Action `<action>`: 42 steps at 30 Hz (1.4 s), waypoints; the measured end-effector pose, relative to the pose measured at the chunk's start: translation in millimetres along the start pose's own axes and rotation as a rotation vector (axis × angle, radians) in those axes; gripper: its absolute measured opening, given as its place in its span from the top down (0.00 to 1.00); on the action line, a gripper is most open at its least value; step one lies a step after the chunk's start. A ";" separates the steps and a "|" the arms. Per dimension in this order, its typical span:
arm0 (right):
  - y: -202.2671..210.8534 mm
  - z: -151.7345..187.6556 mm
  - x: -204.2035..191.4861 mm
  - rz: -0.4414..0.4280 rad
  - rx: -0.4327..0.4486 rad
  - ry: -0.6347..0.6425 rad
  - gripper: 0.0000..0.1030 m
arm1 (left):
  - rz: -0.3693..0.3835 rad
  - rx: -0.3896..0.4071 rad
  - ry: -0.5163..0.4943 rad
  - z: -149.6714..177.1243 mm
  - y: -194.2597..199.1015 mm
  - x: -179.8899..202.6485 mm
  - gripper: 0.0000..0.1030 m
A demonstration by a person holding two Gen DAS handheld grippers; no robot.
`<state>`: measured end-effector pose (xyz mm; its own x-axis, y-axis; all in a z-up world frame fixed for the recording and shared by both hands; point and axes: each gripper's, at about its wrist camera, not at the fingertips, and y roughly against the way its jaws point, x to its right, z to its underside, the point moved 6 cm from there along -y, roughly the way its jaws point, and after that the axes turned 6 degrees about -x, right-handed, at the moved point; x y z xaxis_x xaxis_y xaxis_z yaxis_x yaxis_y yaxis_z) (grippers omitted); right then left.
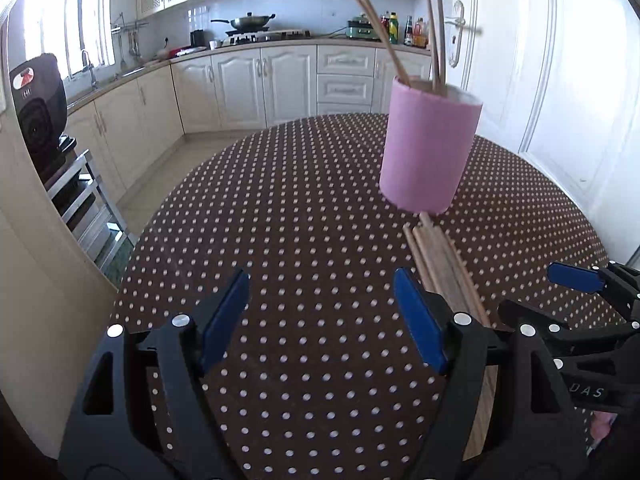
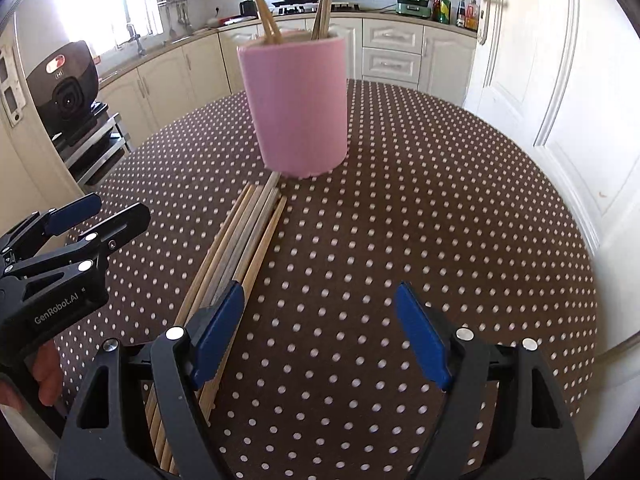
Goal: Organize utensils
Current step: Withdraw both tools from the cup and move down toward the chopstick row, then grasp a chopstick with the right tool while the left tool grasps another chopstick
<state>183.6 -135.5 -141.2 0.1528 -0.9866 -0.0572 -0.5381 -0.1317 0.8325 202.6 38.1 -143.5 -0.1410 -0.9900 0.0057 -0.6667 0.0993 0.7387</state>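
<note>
Pink cup [image 2: 298, 112] stands far on the table [image 2: 440, 200] w/ four chopsticks in it. A pile of chopsticks [image 2: 240, 240] lies near, not yet put in. Left gripper [image 1: 320, 320] & right gripper [image 2: 320, 332]: both spread, holding nothing.

We count one pink cup [image 2: 298, 114] ahead of the jaws, four chopsticks [image 1: 434, 36] standing inside it.
</note>
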 end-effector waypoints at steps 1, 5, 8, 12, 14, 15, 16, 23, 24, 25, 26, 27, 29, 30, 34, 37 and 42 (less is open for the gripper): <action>-0.5 1.4 -0.8 -0.002 -0.004 -0.002 0.28 | 0.002 -0.005 0.003 1.3 -1.1 -0.8 0.28; -1.1 6.2 -4.9 -0.001 -0.013 0.007 0.28 | 0.013 -0.019 0.014 5.8 -2.3 -3.8 0.27; -2.7 6.7 -7.2 0.006 -0.009 0.011 0.28 | 0.016 -0.023 0.008 9.3 -3.5 -2.9 0.27; -2.3 4.1 -12.3 0.042 -0.004 0.032 0.34 | 0.014 -0.039 0.001 15.3 -3.5 2.2 0.26; -4.0 2.7 -22.6 0.023 -0.002 0.052 0.54 | 0.014 -0.052 0.002 18.1 -4.3 4.5 0.26; -3.8 2.1 -26.3 0.020 -0.002 0.064 0.57 | 0.012 -0.057 0.002 18.7 -5.0 5.8 0.26; -4.1 1.4 -28.8 0.028 0.000 0.076 0.61 | 0.010 -0.065 0.000 20.0 -5.7 7.0 0.26; -2.0 4.2 -35.0 -0.006 -0.034 0.071 0.77 | 0.011 -0.089 0.004 25.6 -3.1 11.3 0.26; -1.1 5.2 -36.1 -0.021 -0.042 0.065 0.78 | 0.012 -0.091 0.006 25.8 -2.5 11.6 0.26; -0.7 6.2 -36.7 -0.032 -0.049 0.058 0.79 | 0.012 -0.093 0.006 25.5 -2.2 11.7 0.26; -0.6 6.5 -37.2 -0.028 -0.050 0.060 0.79 | 0.012 -0.094 0.006 25.3 -1.7 12.4 0.26; -0.8 6.0 -38.2 -0.023 -0.049 0.064 0.79 | 0.014 -0.095 0.006 24.8 -1.1 13.5 0.26; -2.2 3.9 -38.4 -0.027 -0.057 0.052 0.81 | 0.014 -0.095 0.004 24.2 0.1 16.3 0.26; -3.7 1.7 -40.7 -0.034 -0.063 0.046 0.83 | 0.010 -0.095 0.004 23.9 0.1 17.1 0.26; -7.3 -3.8 -45.9 -0.035 -0.068 0.068 0.87 | -0.004 -0.114 0.006 23.8 -2.6 18.0 0.26; -11.2 -8.9 -44.8 -0.066 -0.085 0.048 0.89 | 0.013 -0.134 0.014 24.1 -4.4 17.3 0.26; -10.6 -2.7 -41.6 -0.062 -0.111 0.060 0.91 | 0.004 -0.130 0.008 23.8 -3.0 17.4 0.26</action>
<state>185.2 -92.8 -146.1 0.2338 -0.9690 -0.0800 -0.4320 -0.1772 0.8843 184.8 23.0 -161.6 -0.1373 -0.9904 0.0140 -0.5656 0.0900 0.8198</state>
